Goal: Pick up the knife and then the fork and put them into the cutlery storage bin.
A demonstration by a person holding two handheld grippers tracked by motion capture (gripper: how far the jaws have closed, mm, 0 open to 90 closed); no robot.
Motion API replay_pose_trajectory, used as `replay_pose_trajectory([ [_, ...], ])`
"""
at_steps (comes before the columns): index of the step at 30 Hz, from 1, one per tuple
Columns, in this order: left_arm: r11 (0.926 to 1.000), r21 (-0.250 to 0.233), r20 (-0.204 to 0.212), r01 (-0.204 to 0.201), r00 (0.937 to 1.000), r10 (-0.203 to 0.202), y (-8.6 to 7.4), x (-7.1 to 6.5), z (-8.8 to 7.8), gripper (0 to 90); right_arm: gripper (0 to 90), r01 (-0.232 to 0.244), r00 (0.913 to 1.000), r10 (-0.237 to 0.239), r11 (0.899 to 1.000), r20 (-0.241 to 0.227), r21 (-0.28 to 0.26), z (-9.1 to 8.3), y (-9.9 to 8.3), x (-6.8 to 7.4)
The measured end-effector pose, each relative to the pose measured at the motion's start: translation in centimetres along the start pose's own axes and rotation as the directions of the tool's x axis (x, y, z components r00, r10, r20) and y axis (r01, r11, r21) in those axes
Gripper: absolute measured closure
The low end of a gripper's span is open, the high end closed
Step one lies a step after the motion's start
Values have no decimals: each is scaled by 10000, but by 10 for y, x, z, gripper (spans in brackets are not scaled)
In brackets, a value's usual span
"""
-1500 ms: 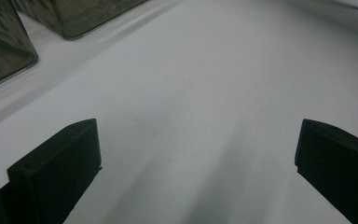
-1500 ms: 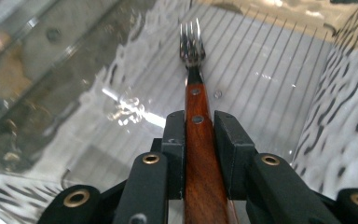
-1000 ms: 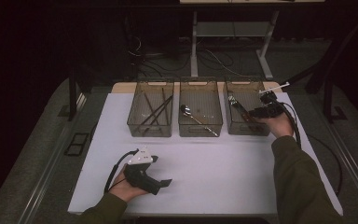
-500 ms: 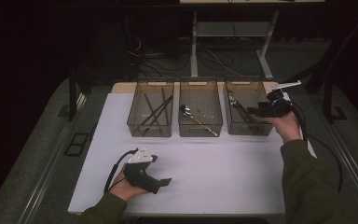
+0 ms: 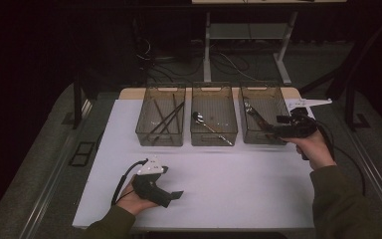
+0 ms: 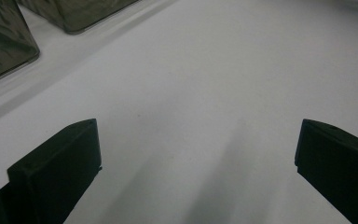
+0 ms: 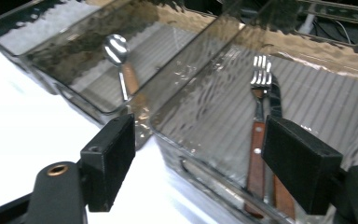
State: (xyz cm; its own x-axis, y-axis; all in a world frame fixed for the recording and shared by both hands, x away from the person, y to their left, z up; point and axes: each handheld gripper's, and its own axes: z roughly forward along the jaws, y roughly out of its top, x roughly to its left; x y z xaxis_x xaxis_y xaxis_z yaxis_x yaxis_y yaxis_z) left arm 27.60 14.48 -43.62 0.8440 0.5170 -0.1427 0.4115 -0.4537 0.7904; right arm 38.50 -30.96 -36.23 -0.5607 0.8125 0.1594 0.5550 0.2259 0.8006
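White table top [image 5: 238, 189]: matte, bare at centre.

Three clear bins in a row at far edge. Left bin [image 5: 160, 122]: dark sticks, prob. chopsticks. Middle bin [image 5: 214, 119]: spoon [image 7: 115, 49], wood handle. Right bin [image 5: 261, 119]: fork [image 7: 260, 70], tines toward far end, wood handle w/ rivets toward near wall; a second dark-bladed piece w/ like handle touching alongside, prob. a knife.

Right gripper [image 5: 272, 130]: at near right corner of right bin, above rim, jaws just been opening, now apart, nothing between.

Left gripper [image 5: 176, 195]: resting near front edge, well apart from bins, jaws wide, empty [image 6: 196, 154].

Fork handling, est.: light, rigid, not fragile. Steel neck slick; wood handle better purchase. Take hold mid-handle, across narrow width, approx. by rivets. Caution: neighbour piece touching, may get pinched along; bin wall close to handle end.
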Motion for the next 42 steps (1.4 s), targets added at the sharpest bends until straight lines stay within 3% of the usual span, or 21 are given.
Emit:
replay_pose_trajectory([
  [14,10000,-71,-73,64,10000,-64,-1,1,-2,0,161,138,9997,-153,9976,-215,-679,-7,-36,25],
  [28,9999,-140,-159,100,9998,-102,-1,3,-6,0,140,591,9964,-630,9958,-562,-698,-11,-76,51],
  [33,9996,-260,-125,144,9998,-148,-1,3,-6,0,141,927,9920,-961,9947,-814,-438,-10,-92,60],
  [42,9994,-336,-145,101,9998,-106,-1,4,-7,0,140,1112,9881,-1130,9935,-1040,-232,-13,-118,74],
])
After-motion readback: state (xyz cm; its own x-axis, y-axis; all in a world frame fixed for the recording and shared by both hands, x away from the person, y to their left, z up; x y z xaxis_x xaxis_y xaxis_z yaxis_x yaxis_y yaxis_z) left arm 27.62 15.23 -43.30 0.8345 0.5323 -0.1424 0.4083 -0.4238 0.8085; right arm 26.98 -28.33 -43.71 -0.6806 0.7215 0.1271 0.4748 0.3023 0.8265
